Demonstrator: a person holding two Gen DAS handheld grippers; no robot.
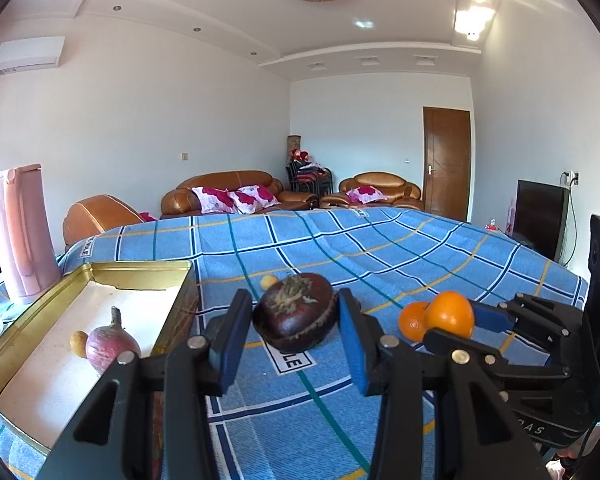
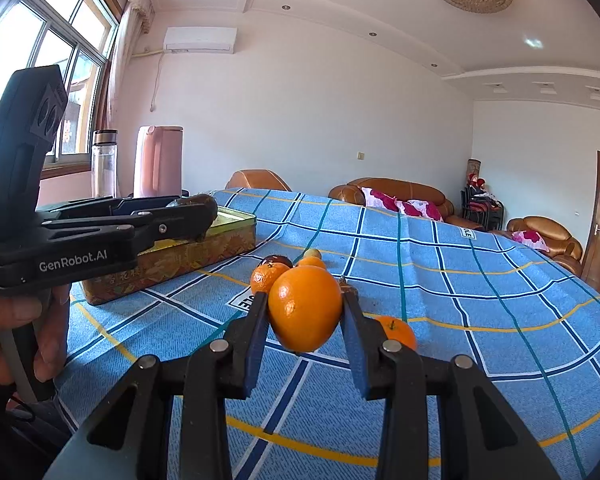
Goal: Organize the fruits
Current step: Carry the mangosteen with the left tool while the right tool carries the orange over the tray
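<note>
Two fruits are held right now; your left hand-held gripper (image 1: 296, 320) squeezes a dark purple fruit (image 1: 296, 312) above the blue checked cloth (image 1: 420, 256), just beside the gold tin (image 1: 140, 270); your right hand-held gripper (image 2: 305, 312) is clamped on a big orange (image 2: 305, 308), off the surface. Inside the tin lie a reddish fruit (image 1: 112, 346) and a small yellow fruit (image 1: 78, 343). To do this step well, I think you should carry the dark fruit over the tin's rim first; keep it high enough to clear the edge; lower it onto a bare spot, away from the two fruits already there; then let go slowly so it does not roll. Bring the orange after; two more small oranges (image 2: 265, 278) (image 2: 398, 332) wait on the cloth.
</note>
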